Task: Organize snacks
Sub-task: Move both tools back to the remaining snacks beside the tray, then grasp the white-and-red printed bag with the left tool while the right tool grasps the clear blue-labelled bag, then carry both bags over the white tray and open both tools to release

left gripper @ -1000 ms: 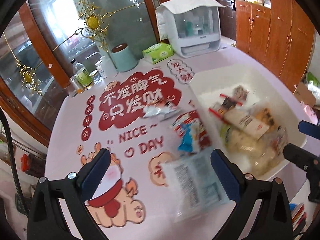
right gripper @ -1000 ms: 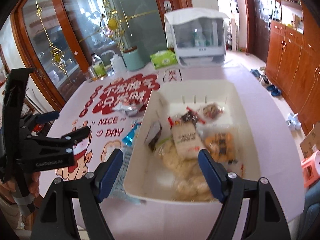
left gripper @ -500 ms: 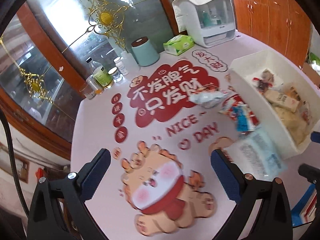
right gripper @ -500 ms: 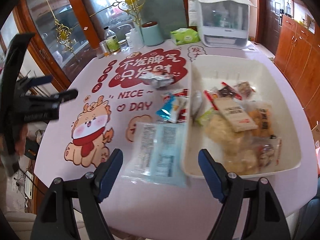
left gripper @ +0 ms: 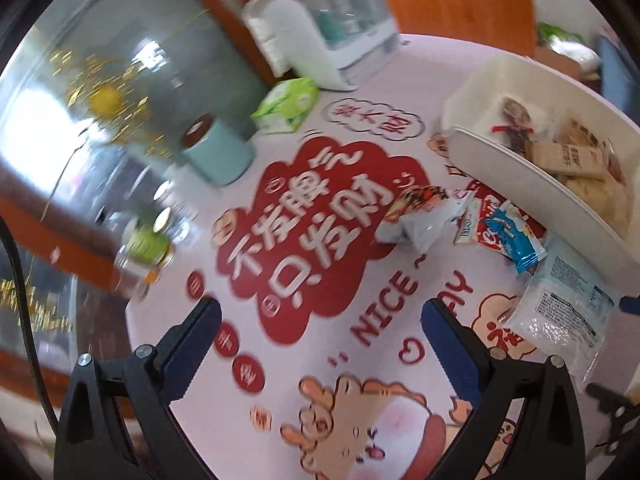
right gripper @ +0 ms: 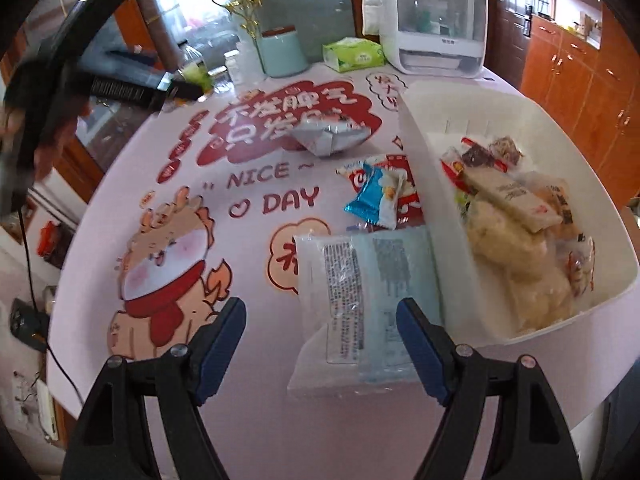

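Hovering above the pink table [right gripper: 248, 420], right hand-held gripper [right gripper: 320, 336] — jaws wide apart, nothing between the pads, near edge of the clear flat packet [right gripper: 360, 300] just beyond them. Lay printed-side up against the left wall of the white bin [right gripper: 420, 184], that packet, touching it. Farther on, a blue-and-white wrapper [right gripper: 374, 196] resting over a red-and-white pouch [right gripper: 404, 184], both just left of the bin; farther still, a crumpled silver bag [right gripper: 330, 138] on the red lettering. Piled inside the bin: pale buns, a tan bar, small dark and orange wrappers. Stood at the far edge a teal canister [right gripper: 282, 54], a green tissue pack [right gripper: 352, 54] and a white cabinet [right gripper: 432, 20].

Held over the left part of the table, left hand-held gripper [left gripper: 320, 336] — also spread open and empty, above the cartoon print, well left of the loose snacks. Blurred in that view, the background.
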The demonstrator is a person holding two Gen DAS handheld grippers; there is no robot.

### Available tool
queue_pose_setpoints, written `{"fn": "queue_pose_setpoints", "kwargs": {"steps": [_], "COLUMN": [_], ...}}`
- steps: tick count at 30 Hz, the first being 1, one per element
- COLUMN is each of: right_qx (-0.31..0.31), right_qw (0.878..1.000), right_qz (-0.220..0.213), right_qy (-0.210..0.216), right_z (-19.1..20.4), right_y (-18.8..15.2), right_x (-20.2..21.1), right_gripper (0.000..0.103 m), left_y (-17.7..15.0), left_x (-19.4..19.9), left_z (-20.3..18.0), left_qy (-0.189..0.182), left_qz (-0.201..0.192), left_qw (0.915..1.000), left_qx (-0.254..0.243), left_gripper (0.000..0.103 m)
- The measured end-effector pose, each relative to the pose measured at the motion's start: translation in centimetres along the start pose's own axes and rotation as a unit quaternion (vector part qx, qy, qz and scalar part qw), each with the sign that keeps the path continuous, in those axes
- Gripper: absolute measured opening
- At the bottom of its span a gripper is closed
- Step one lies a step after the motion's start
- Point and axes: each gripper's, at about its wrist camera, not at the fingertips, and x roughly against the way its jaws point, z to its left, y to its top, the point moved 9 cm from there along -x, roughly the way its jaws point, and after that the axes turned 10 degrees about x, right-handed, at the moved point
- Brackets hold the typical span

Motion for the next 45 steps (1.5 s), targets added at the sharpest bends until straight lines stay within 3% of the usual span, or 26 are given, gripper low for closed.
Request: {"fn": "queue_pose_setpoints", "kwargs": {"steps": [6,12,17,20,22,27,31,32,33,34,40,45], "right_qx": [0.021,0.029,0.025,0.02,0.026,0.028,-0.001,-0.009,-0.015,-0.017,-0.049,-0.087], "right_qw": [0.995,0.987,0.984,0.985,0.985,0.986,0.992,0.993,0.994,0.995,0.997,0.996], "right_qz": [0.023,0.038,0.038,0.036,0.034,0.031,0.034,0.035,0.033,0.028,0.018,0.004], "right_qy": [-0.09,-0.156,-0.174,-0.168,-0.17,-0.159,-0.125,-0.115,-0.102,-0.098,-0.05,0.008], "right_z": [0.0,-1.3,-2.2,-2.3,-2.2,-1.7,-2.1,-2.2,-2.1,-2.1,-2.0,-1.9], "right_y": [-1.5,-1.7,-1.0,-0.7,-0.7,-0.4,-0.2,-0.1,-0.1,0.1,0.5,1.1], "right_x": [-3.5,-5.9,-7.4,-8.0,-7.8,-7.3,-6.7,-6.5,-6.3,-6.0,-4.5,-2.3], "right_gripper": [0.078,0.078,0.078,0.077,0.063,0.046,0.036,0.034,0.026,0.019,0.013,0.011], "left_y": [1.4,2.1,2.7,3.2,3.8,4.7,4.7,4.6,4.5,4.4,4.2,2.7], "left_x": [-3.1,-6.7,-10.0,-11.6,-12.7,-15.2,-16.9,-17.2,-17.6,-18.0,-16.8,-11.6], "left_z": [-3.7,-6.4,-7.8,-8.5,-9.1,-10.7,-11.2,-11.2,-11.2,-11.2,-9.2,-7.4], "left_qy": [-0.044,-0.079,-0.092,-0.097,-0.099,-0.093,-0.084,-0.088,-0.094,-0.101,-0.11,-0.116], "left_qz": [0.006,0.036,0.062,0.072,0.076,0.088,0.1,0.102,0.104,0.111,0.093,0.062], "left_qw": [0.9977,0.9946,0.9919,0.9908,0.9903,0.9888,0.9882,0.988,0.9876,0.9867,0.9895,0.9908], "left_qx": [-0.051,-0.058,-0.061,-0.061,-0.061,-0.078,-0.08,-0.076,-0.07,-0.062,-0.008,0.03], "left_gripper": [0.1,0.1,0.1,0.1,0.1,0.1,0.098,0.093,0.067,0.058,0.043,0.043]}}
